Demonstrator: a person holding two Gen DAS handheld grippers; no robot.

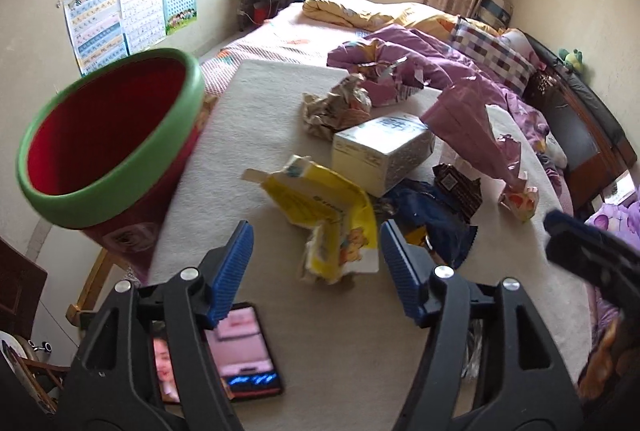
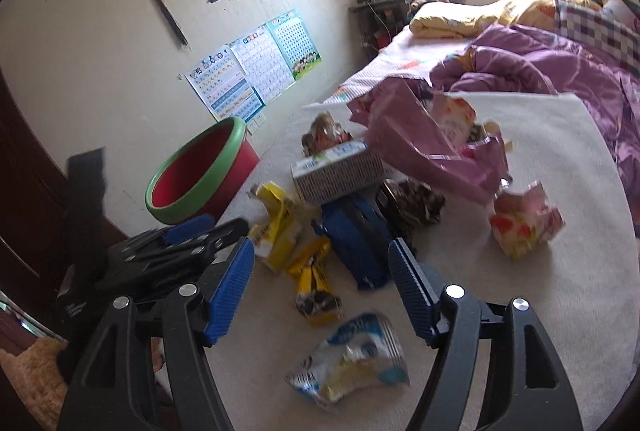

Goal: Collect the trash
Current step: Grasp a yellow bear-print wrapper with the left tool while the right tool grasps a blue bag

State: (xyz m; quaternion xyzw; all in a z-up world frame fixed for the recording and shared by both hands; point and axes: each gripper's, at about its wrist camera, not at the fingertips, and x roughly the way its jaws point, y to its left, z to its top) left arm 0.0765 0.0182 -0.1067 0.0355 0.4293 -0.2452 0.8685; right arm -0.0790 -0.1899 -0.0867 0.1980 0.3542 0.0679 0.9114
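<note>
Trash lies on a cream mat on the bed. My left gripper (image 1: 316, 263) is open and empty, its fingers on either side of a torn yellow carton (image 1: 332, 219), just above it. My right gripper (image 2: 320, 279) is open and empty above a yellow wrapper (image 2: 314, 287) and a blue wrapper (image 2: 356, 243). A white and blue snack bag (image 2: 352, 359) lies nearer the camera. A white box (image 1: 382, 151) (image 2: 340, 171), a pink bag (image 1: 468, 127) (image 2: 432, 147) and crumpled paper (image 1: 336, 107) lie beyond. A red bin with a green rim (image 1: 108, 139) (image 2: 196, 175) stands at the left.
A phone (image 1: 240, 355) with a lit screen lies on the mat under my left gripper. A purple quilt (image 1: 460, 71), a checked pillow (image 1: 492, 51) and a yellow blanket (image 1: 360, 7) lie further up the bed. The cream mat (image 2: 540, 311) has bare room at the right.
</note>
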